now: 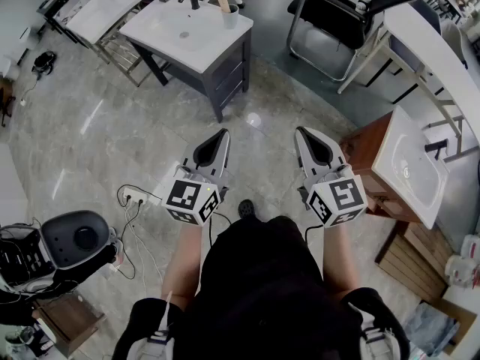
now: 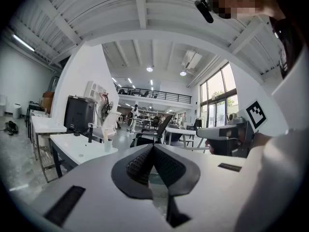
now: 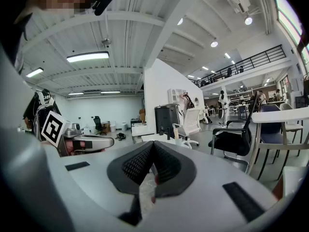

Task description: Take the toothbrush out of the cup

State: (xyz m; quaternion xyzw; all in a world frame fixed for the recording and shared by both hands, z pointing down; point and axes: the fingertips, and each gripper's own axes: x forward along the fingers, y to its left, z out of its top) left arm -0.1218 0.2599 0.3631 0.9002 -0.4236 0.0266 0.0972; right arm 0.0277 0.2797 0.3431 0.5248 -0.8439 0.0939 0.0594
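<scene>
The person holds both grippers side by side before the body, almost level, pointing far. The left gripper [image 1: 222, 135] and right gripper [image 1: 301, 133] press their black ribbed pads [image 2: 139, 166] together on nothing. The toothbrush [image 1: 223, 1] stands in the pale cup [image 1: 230, 16] on the far white washstand [image 1: 169, 40], well apart from them; its head is too small to make out.

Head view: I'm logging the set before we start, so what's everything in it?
sink cabinet: one, white top on dark base, top centre
cup: one, pale, on that cabinet's far right corner
toothbrush: one, beige, standing in the cup
chair: one, black, top right
wooden cabinet: one, brown with white basin, right edge
power strip: one, white, floor at left
left gripper: one, white, shut, empty, centre
right gripper: one, white, shut, empty, centre
</scene>
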